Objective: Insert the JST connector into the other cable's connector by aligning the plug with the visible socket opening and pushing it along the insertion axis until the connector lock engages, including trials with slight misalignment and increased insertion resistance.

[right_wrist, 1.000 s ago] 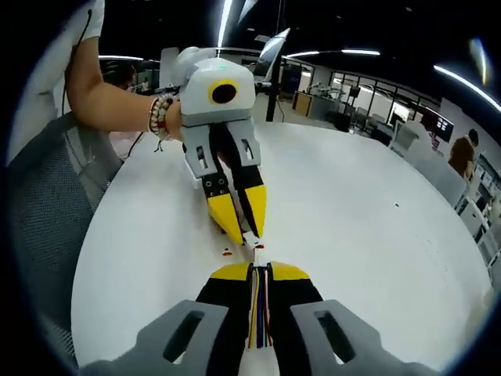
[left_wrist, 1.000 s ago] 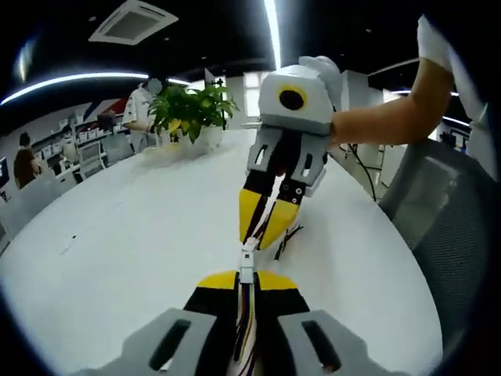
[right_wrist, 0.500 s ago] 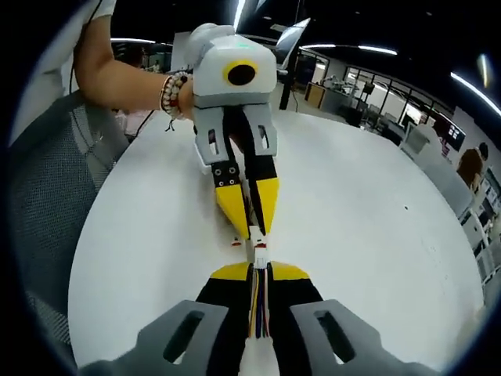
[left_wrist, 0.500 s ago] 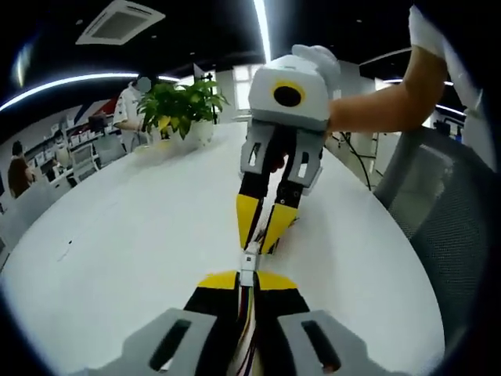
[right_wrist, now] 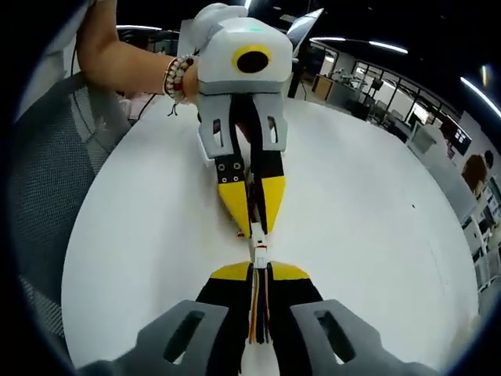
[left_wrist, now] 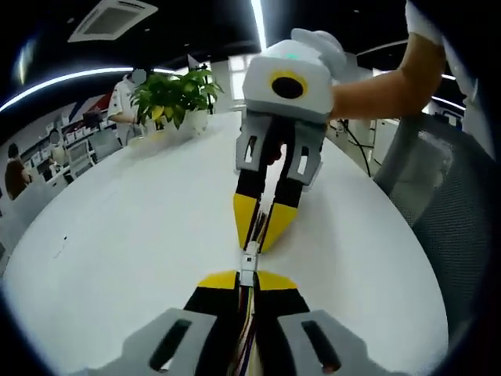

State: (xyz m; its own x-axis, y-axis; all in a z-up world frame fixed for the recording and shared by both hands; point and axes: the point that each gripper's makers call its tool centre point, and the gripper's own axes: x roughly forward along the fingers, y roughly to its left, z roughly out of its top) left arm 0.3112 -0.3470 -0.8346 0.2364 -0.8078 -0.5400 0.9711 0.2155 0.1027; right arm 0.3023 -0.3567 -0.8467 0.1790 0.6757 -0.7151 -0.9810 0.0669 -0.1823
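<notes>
A big white round bench (left_wrist: 117,235) with a smooth top is seen under everything. A green leafy plant (left_wrist: 168,92) in a pot is set at the far side of the bench, and a grey mesh chair (right_wrist: 47,204) is pushed up beside the bench.

Above the bench, the left claw (left_wrist: 246,279) is closed tight on a bunch of thin coloured wires. The right claw (right_wrist: 257,271) is closed the same way on its own wires (right_wrist: 259,313). Both claws are tipped with yellow and black.

Above the middle of the bench, the small white plastic connector (right_wrist: 257,253) is held between the two claws, tip to tip. The plug looks lined up and is being pushed in. Next, a straight, firm push is likely needed until the lock clicks.
</notes>
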